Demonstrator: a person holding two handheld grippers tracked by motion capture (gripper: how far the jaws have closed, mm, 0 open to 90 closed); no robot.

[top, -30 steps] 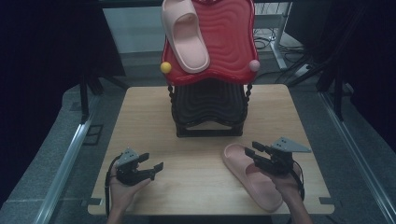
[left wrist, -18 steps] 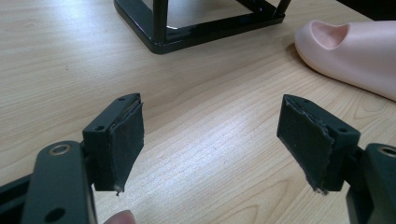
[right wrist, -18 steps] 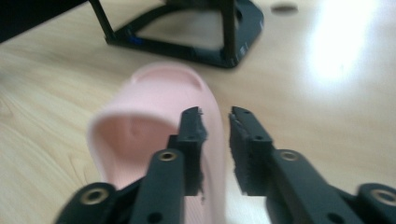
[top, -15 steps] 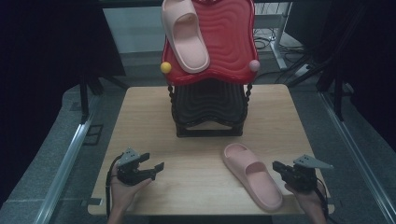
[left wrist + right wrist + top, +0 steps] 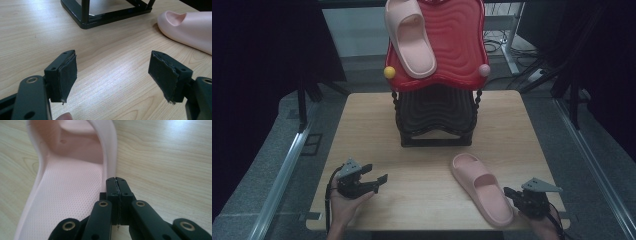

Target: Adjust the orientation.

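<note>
The right gripper (image 5: 512, 193) is seen at the bench's (image 5: 422, 200) near edge, about 5 o'clock. Its fingers (image 5: 111, 187) are clenched pad to pad with nothing between them, having just been closing, and are set just beside the heel rim of the pink slipper (image 5: 482, 187). The left gripper (image 5: 379, 181) is held near 7 o'clock, fingers (image 5: 66, 75) released and spread wide, well apart from the slipper. The slipper is laid sole-down on the bench, toe toward 11 o'clock. Farther, at 12 o'clock, a black rack (image 5: 436, 120) is stood on the bench, topped by a red wavy tray (image 5: 459, 45). A second pink slipper (image 5: 409, 37) is rested on that tray.
</note>
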